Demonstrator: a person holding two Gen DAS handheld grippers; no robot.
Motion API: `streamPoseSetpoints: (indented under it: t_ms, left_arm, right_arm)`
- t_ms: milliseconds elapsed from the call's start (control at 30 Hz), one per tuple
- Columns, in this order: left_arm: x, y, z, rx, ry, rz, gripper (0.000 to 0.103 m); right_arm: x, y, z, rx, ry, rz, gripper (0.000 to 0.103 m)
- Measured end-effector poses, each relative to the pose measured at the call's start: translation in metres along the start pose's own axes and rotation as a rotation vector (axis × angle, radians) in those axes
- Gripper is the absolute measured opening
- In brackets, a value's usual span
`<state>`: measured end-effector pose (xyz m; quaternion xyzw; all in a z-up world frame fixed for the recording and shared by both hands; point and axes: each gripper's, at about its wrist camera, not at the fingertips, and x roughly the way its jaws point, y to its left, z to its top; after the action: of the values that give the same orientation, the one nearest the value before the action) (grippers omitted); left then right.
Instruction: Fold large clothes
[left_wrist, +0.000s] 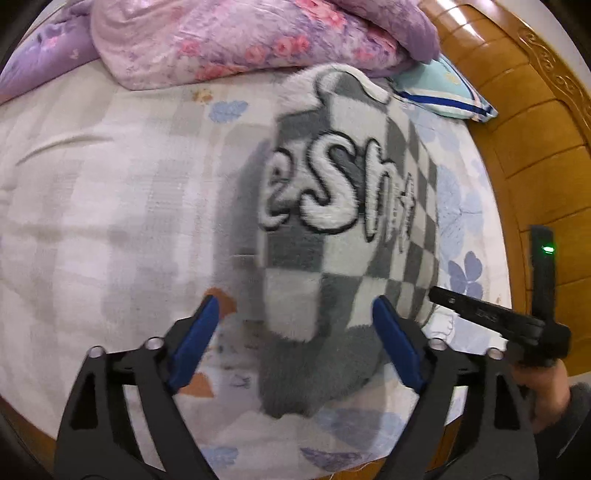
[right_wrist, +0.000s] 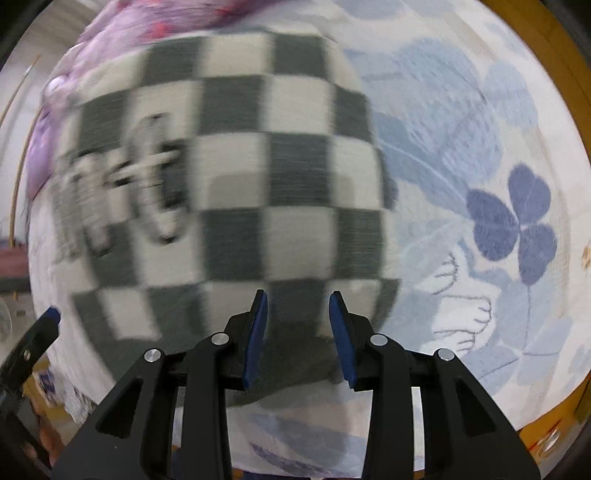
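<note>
That fuzzy fleece garment (left_wrist: 343, 229) with the grey and white checks and big white puffy letters lies folded into a compact rectangle on the bed, right below and ahead of the left gripper (left_wrist: 295, 332), lettering facing up.

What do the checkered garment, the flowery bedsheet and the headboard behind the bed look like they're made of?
Checkered garment: seems a plush fleece, matte; the grey and white squares and raised lettering have fuzzy edges.
Bedsheet: looks like thin woven cotton or similar, matte, lying flat with shallow creases and a printed blue flower pattern.
Headboard: apparently varnished wood, orange-brown, with carved trim and bright glossy highlights.
</note>
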<state>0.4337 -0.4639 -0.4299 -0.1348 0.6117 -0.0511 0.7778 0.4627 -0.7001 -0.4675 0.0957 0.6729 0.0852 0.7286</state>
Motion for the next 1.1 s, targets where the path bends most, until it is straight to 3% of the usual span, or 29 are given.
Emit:
streamPoseSetpoints:
  t_ms: [200, 300, 433, 567, 700, 1100]
  left_arm:
    - [-0.023, 0.026, -0.003, -0.065, 0.030, 0.055, 0.091]
    - [-0.042, 0.037, -0.004, -0.056, 0.003, 0.130, 0.095]
    - [-0.069, 0.049, -0.008, -0.051, -0.023, 0.145, 0.096]
    - [-0.099, 0.065, -0.012, -0.055, -0.063, 0.138, 0.097]
    - [-0.125, 0.083, -0.012, -0.045, -0.088, 0.137, 0.097]
    - [-0.212, 0.155, -0.015, 0.096, -0.161, 0.095, 0.097]
  right_arm:
    - [-0.041, 0.069, -0.012, -0.132, -0.063, -0.005, 0.060]
    - [-0.059, 0.102, -0.031, -0.180, -0.091, -0.039, 0.072]
    - [-0.071, 0.129, -0.033, -0.196, -0.114, -0.041, 0.090]
    - [-0.084, 0.158, -0.040, -0.198, -0.125, -0.052, 0.094]
    - [-0.103, 0.199, -0.053, -0.209, -0.172, -0.126, 0.095]
    - [-0.153, 0.306, -0.097, -0.103, -0.303, -0.187, 0.095]
